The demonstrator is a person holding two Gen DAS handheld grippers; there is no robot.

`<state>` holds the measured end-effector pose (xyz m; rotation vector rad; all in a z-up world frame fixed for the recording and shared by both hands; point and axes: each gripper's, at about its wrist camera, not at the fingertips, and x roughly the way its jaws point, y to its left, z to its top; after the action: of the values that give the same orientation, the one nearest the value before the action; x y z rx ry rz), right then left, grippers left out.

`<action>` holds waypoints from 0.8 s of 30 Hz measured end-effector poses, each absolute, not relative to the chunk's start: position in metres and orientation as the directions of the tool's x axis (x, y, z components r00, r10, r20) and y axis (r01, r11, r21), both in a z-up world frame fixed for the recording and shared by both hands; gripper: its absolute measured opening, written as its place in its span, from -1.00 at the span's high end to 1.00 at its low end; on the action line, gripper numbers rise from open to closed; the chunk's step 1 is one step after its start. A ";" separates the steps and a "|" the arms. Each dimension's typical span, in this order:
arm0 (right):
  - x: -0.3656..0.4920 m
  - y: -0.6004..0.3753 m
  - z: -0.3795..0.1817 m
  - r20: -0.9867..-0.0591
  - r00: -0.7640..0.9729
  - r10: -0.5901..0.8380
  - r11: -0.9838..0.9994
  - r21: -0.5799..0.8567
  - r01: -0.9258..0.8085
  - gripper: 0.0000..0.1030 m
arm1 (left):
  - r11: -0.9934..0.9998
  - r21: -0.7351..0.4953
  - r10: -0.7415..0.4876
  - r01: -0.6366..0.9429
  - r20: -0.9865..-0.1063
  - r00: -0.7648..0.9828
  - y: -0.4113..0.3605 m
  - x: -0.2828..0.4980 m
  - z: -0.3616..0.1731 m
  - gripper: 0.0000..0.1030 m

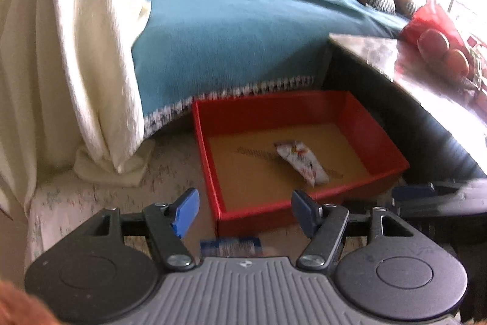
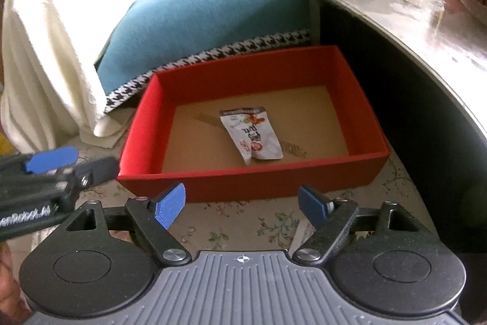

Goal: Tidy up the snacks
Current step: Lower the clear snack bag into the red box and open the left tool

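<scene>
One snack packet [image 2: 251,133] lies flat mid-floor in the red box [image 2: 359,99], at twelve o'clock from both empty, spread grippers [image 1: 245,212] [image 2: 242,206]; seemingly light, crinkly, slippery, best pinched by its sealed edge.

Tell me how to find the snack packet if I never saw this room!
Find the sofa with the teal blanket; on the floor in front of it sits an open red cardboard box with a brown bottom. Inside lies a flat white foil snack packet with red print, the only thing in the box.
</scene>
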<state>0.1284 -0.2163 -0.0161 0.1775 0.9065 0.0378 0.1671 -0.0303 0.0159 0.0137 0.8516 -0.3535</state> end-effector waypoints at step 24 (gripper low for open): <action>0.104 -0.273 -0.012 -0.753 0.641 0.151 0.965 0.253 0.071 -0.69 | 0.975 -0.062 -0.155 0.214 -0.879 0.450 -0.098 0.108 -0.055 -0.08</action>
<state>0.1038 -0.2730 -0.0117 0.2713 0.8769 0.0459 0.1078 -0.0981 -0.0554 0.0609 1.0798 -0.2284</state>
